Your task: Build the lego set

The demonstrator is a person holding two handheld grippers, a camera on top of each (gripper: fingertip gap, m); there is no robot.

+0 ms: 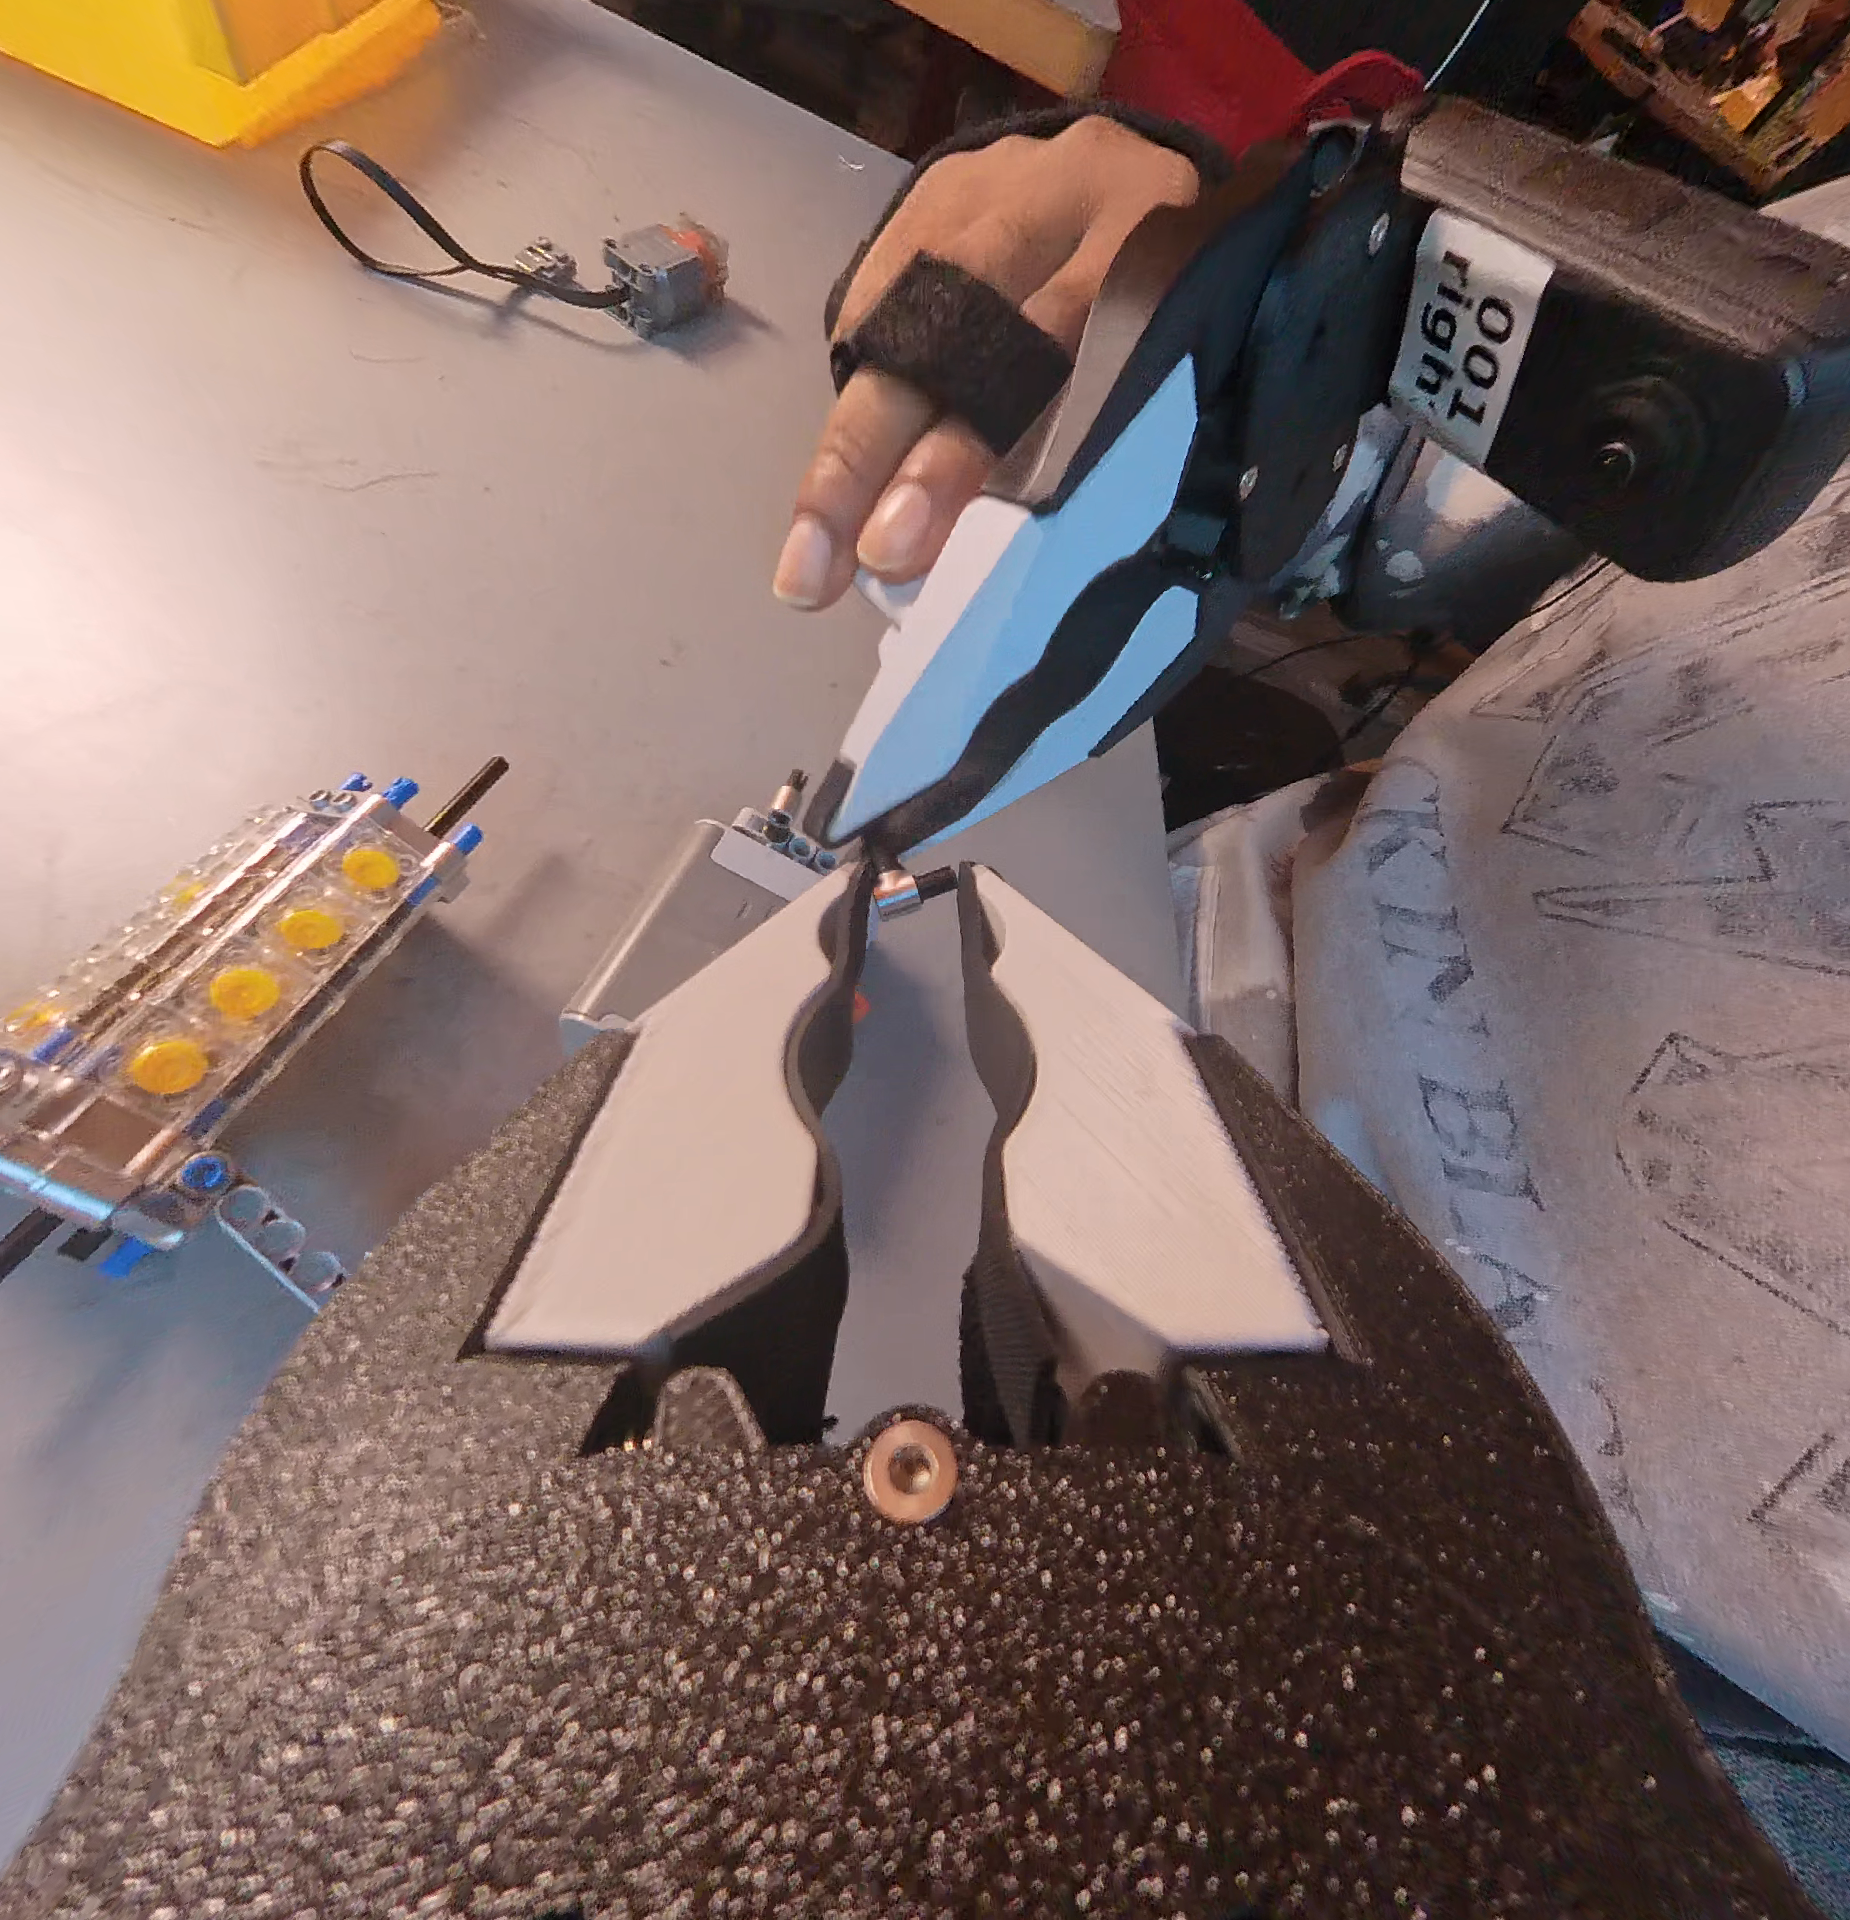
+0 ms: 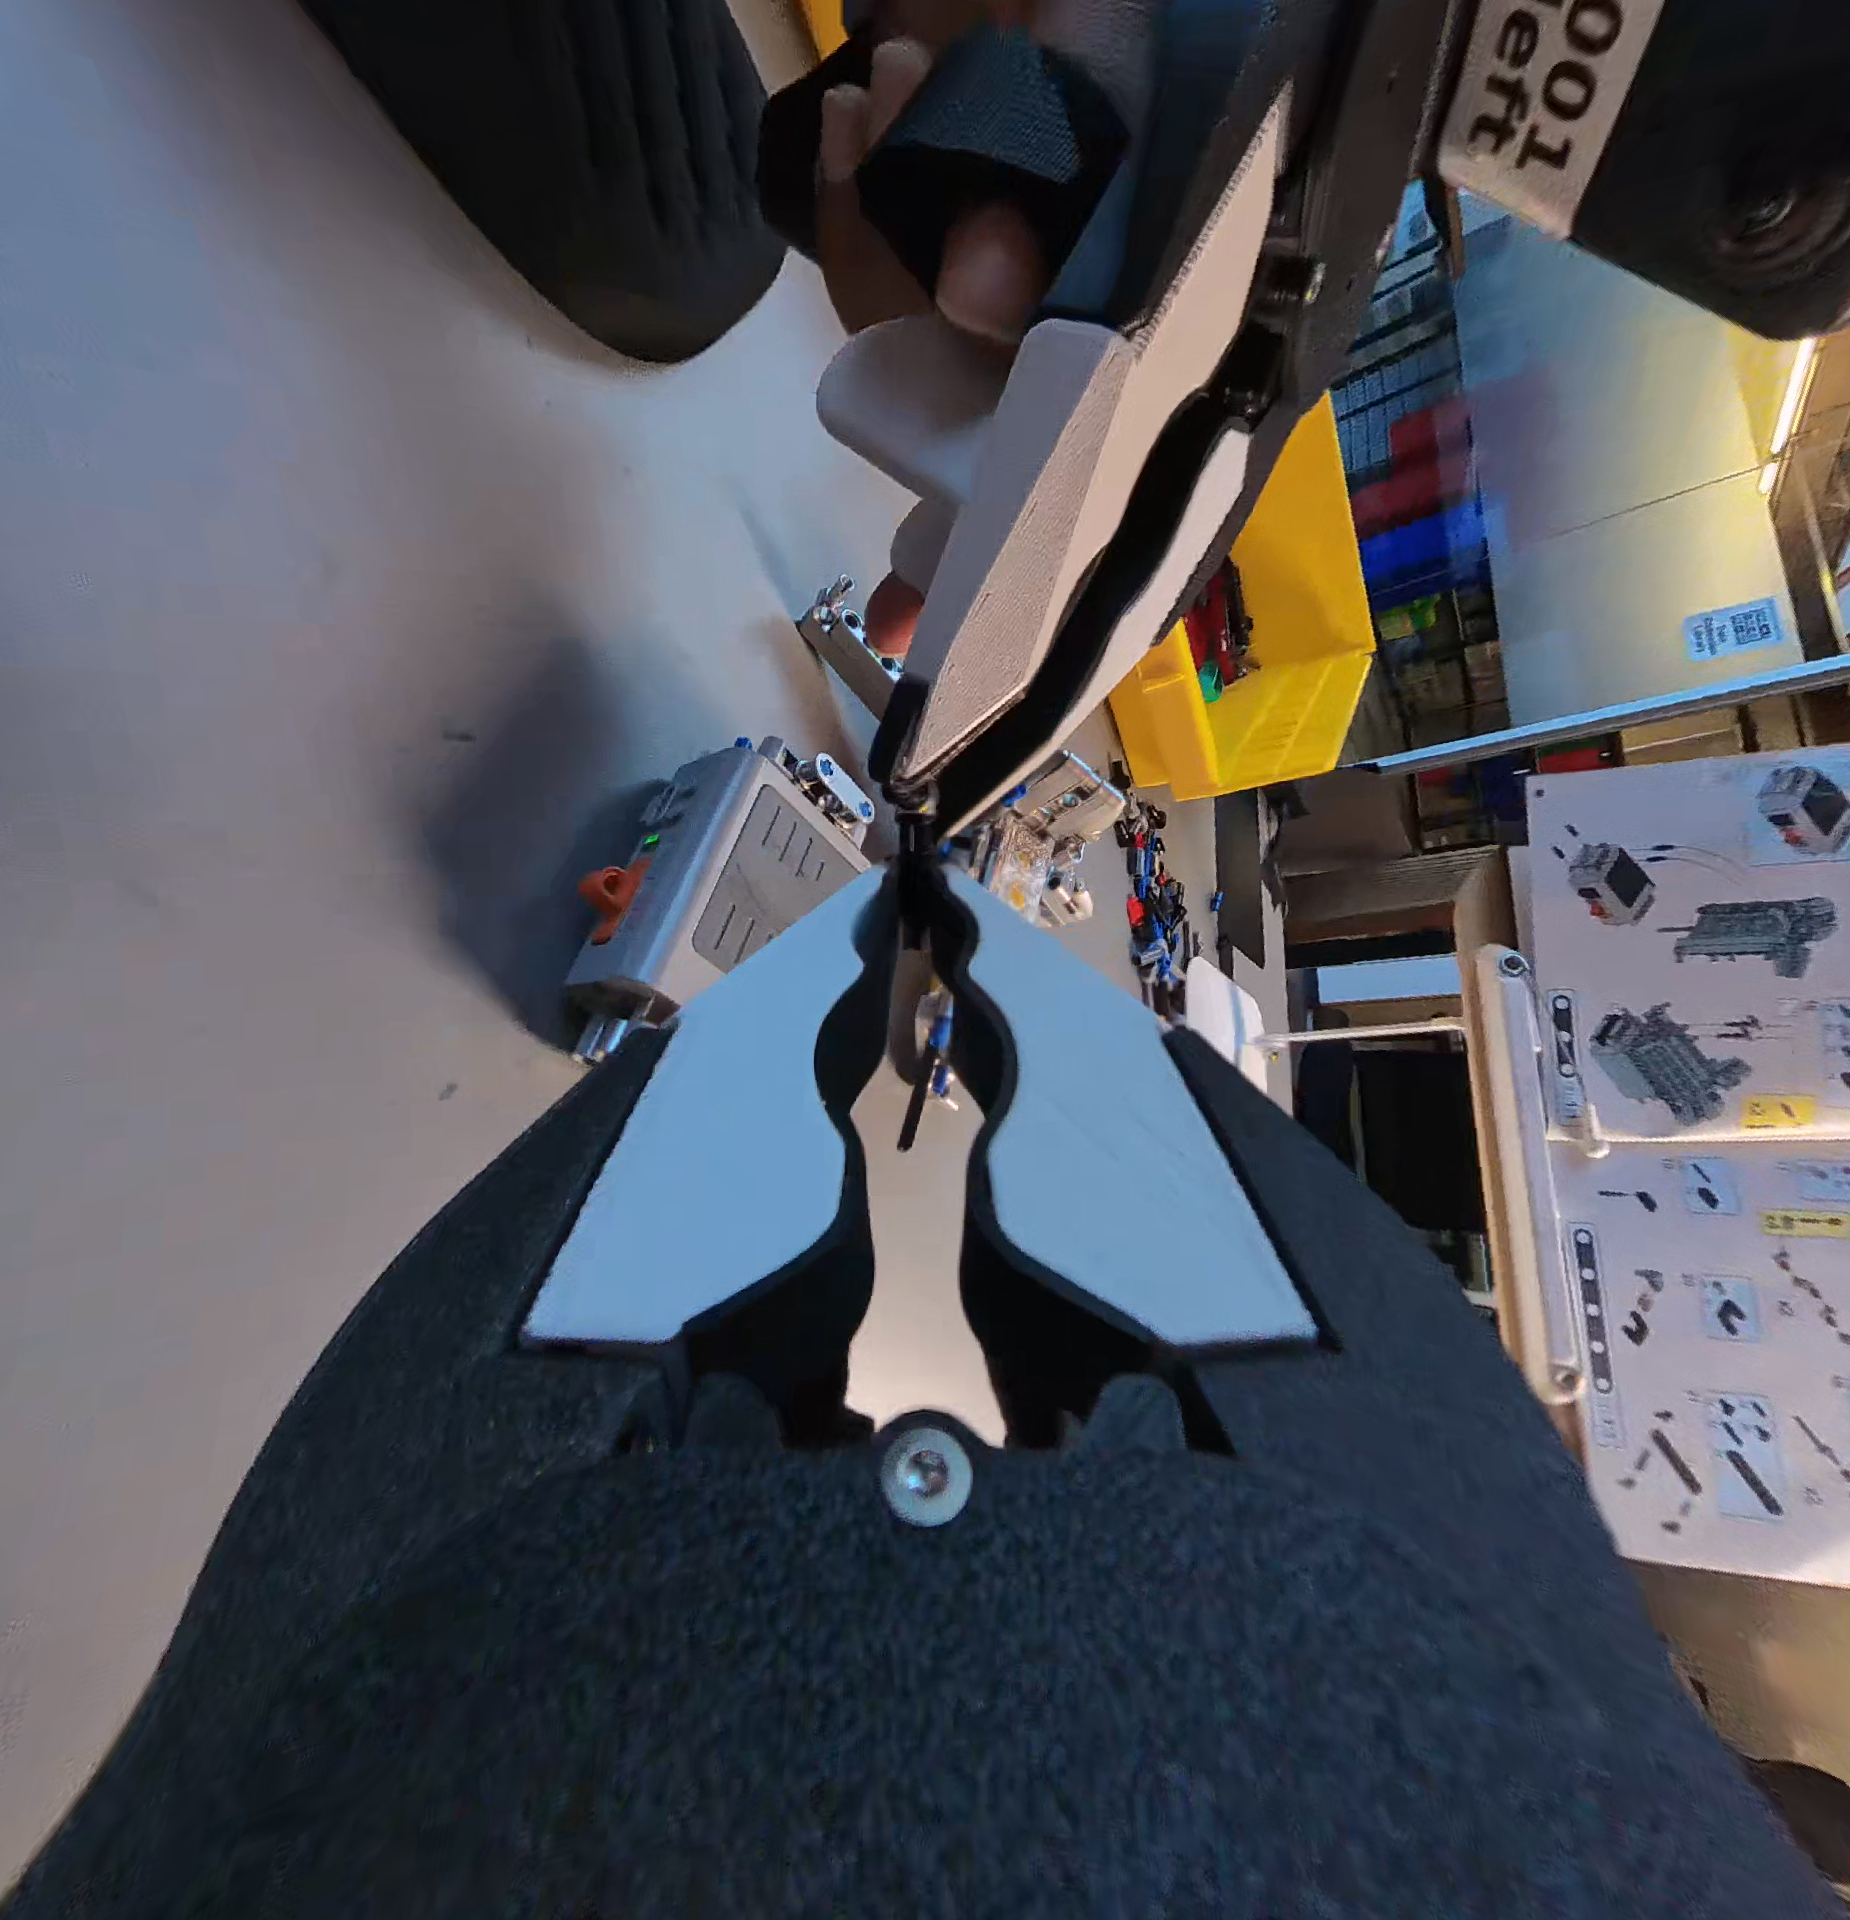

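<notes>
My right gripper [image 2: 908, 883] is shut on a short black axle [image 2: 913, 904]. In the left wrist view the right gripper [image 1: 874, 836] comes in from the upper right, held by a hand, and the axle carries a small grey bush [image 1: 897, 896] at its end. My left gripper [image 1: 913, 875] is narrowly open. The bush lies between its tips, against the left fingertip [image 1: 848, 904] and apart from the right one. In the right wrist view the left gripper [image 2: 926, 795] reaches down from above onto the axle's far end. A grey battery box [image 1: 682, 914] [image 2: 713, 883] lies on the table just behind.
A brick assembly with yellow round studs [image 1: 225, 987] lies at the left. A small motor with a black cable [image 1: 661, 265] and a yellow bin [image 1: 225, 52] [image 2: 1264, 623] sit farther back. A printed white cloth [image 1: 1575, 935] covers the right. An instruction sheet [image 2: 1710, 1143] stands at the right, with loose parts [image 2: 1149, 883] near it. My left and right fingertips are right by each other.
</notes>
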